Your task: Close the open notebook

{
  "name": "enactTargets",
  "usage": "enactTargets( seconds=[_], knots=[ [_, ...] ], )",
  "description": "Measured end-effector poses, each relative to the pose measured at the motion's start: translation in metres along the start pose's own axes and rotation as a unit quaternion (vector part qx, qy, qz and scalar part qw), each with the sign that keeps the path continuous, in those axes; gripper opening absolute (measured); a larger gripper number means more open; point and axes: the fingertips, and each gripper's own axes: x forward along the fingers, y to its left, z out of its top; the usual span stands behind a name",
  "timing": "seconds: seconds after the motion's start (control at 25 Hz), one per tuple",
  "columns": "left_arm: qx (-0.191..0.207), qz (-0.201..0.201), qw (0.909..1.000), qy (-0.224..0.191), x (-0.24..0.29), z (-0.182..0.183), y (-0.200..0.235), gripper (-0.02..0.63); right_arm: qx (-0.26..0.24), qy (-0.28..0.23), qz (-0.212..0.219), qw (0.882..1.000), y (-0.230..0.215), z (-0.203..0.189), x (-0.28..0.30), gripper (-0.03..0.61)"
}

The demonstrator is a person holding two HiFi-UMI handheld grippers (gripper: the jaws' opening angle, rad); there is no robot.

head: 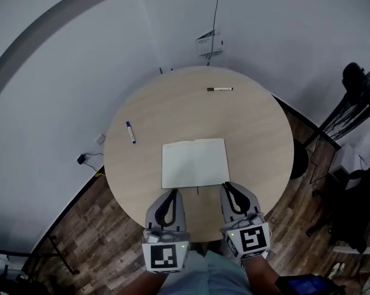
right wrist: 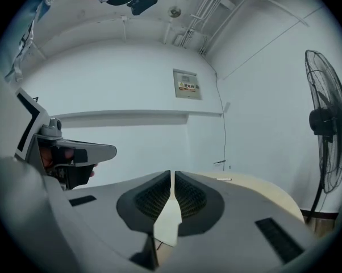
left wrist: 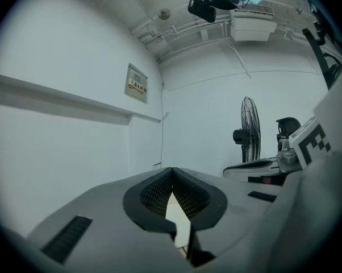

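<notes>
Notebook [head: 194, 163]: plain white pages.
Table [head: 173, 103]: pale beige, fine wood grain.
Pen [head: 130, 132]: blue and white, at 10 o'clock from the notebook.
Marker [head: 219, 89]: black, at 12 o'clock.
Floor [head: 99, 226]: dark brown planks.
Left gripper [head: 173, 190], right gripper [head: 225, 185]: grey, black pads, black-and-white square markers.

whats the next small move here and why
Probably open the right gripper and ease it forward onto the right edge of the notebook. The notebook lies open and flat, and the right gripper and the left gripper sit shut and empty by its near edge.
</notes>
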Motion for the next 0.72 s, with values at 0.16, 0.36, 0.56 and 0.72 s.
enactTargets(
  seconds=[0.16, 0.36, 0.56, 0.72],
  knots=[
    [-0.010, 0.017, 0.9998, 0.007, 0.017, -0.004, 0.028, 0.018, -0.005, 0.006, 0.013, 1.000, 0.005, 0.002, 0.031, 0.051],
    [-0.021, 0.034, 0.9988, 0.029, 0.049, -0.034, 0.063, 0.018, -0.002, 0.017, 0.020, 1.000, -0.001, -0.017, 0.077, 0.051],
    [-0.032, 0.046, 0.9965, 0.062, 0.069, -0.071, 0.085, 0.020, 0.008, 0.044, 0.027, 0.999, -0.004, -0.048, 0.105, 0.051],
    [-0.041, 0.052, 0.9933, 0.095, 0.085, -0.100, 0.101, 0.020, 0.015, 0.066, 0.031, 0.997, -0.008, -0.065, 0.126, 0.051]
  ],
)
